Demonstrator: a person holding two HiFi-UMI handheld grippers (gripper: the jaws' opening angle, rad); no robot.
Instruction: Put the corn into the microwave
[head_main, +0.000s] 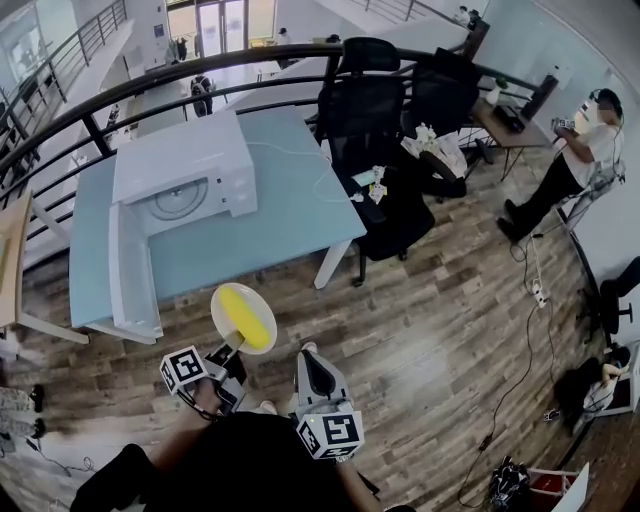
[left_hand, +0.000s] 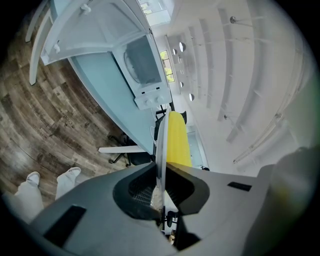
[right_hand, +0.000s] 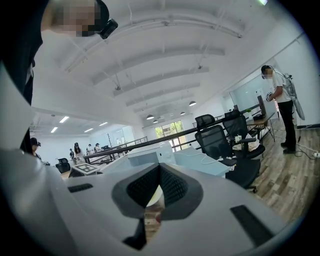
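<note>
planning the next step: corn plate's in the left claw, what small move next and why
Probably carry the plate toward the microwave: its door stands open, the left claw grips the plate's rim, and the corn hangs short of the table.

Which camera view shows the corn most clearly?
The head view: the whole yellow corn lies on a white plate held at its rim by the left tool. The left gripper view shows the corn only side-on behind the plate's edge. The right gripper view shows none of it.
</note>
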